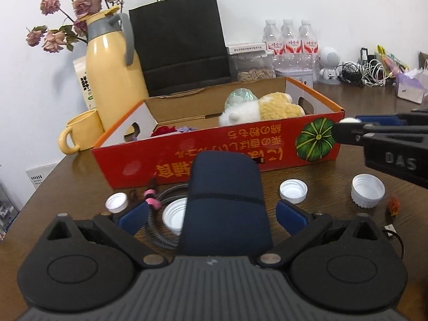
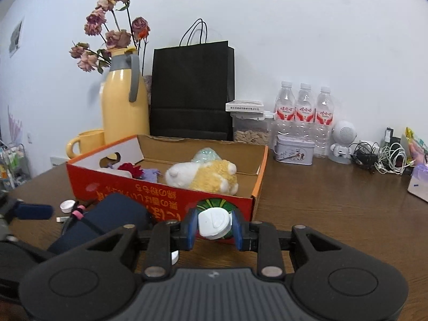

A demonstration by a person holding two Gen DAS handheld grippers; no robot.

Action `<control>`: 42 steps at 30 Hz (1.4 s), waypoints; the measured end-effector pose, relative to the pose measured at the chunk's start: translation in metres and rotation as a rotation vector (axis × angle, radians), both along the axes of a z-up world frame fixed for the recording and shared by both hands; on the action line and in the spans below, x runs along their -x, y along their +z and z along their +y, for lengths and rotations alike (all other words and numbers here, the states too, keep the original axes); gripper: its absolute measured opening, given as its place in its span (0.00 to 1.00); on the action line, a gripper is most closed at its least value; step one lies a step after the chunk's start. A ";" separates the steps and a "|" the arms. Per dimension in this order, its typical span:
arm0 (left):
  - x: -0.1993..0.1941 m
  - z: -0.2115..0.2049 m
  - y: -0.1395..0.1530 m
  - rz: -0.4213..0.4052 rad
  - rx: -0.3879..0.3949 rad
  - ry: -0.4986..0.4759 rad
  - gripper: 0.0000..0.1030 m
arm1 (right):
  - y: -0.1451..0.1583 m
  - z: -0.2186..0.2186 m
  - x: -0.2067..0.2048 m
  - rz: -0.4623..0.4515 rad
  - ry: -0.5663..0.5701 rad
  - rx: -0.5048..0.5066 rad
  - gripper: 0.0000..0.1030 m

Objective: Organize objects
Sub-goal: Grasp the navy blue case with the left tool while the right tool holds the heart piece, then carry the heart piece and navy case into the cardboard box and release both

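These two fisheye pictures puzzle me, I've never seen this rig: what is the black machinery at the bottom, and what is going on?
Each picture comes from a camera on a hand-held two-finger tool, looking along its fingers. The black parts are the tools themselves. In the left wrist view, the left gripper stands open around a dark blue pouch. In the right wrist view, the right gripper pinches a white bottle cap. On the wooden table sits a red cardboard box holding a plush toy; more loose caps lie before it.
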State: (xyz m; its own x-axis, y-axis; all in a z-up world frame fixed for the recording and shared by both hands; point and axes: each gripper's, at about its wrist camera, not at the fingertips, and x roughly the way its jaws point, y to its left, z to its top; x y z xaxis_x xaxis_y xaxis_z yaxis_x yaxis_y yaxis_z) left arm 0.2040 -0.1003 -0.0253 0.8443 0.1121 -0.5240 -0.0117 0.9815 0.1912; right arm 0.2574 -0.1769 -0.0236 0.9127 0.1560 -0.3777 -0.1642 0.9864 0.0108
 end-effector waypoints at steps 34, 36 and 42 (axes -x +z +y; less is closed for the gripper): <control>0.016 0.022 0.024 -0.089 0.161 -0.055 0.63 | -0.005 0.005 0.009 -0.014 0.020 -0.001 0.25; 0.016 0.028 0.031 -0.096 0.183 -0.065 0.63 | -0.004 0.006 0.009 -0.023 0.025 0.001 0.25; 0.006 0.050 0.059 -0.152 0.215 -0.093 0.63 | 0.008 0.017 0.005 -0.038 0.047 0.020 0.25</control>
